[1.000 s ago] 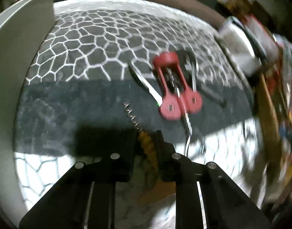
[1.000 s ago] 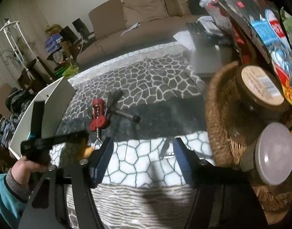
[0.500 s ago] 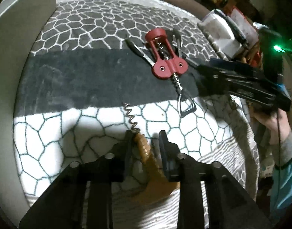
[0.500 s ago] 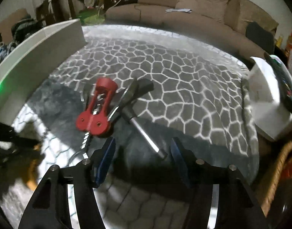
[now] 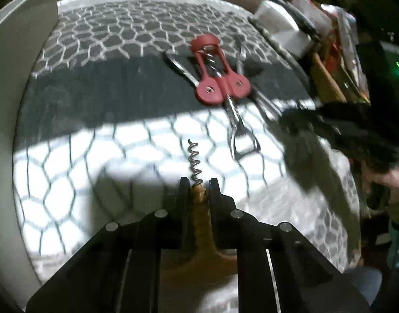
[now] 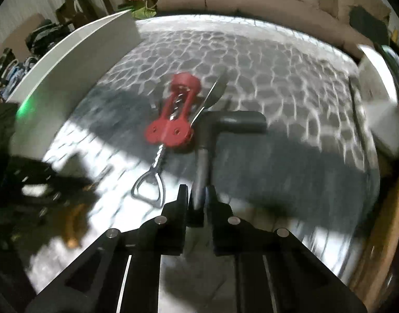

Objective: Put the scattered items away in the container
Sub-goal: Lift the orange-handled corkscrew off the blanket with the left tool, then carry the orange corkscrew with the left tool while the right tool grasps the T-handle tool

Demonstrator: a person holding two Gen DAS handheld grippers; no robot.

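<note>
Wooden-handled corkscrew (image 5: 196,180) is clamped at its handle neck in my left tongs (image 5: 198,186) and the stiff grey T-tool (image 6: 203,156) by its shaft in my right tongs (image 6: 196,191), both above the rug (image 6: 277,78); I judge both light, rigid, slip-prone.

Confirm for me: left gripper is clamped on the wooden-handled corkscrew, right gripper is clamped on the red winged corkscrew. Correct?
Not quite. The left gripper does clamp the wooden-handled corkscrew, but the right gripper is shut on the grey T-handled tool. The right wrist view shows the red winged corkscrew lying free on the rug beside it.
</note>
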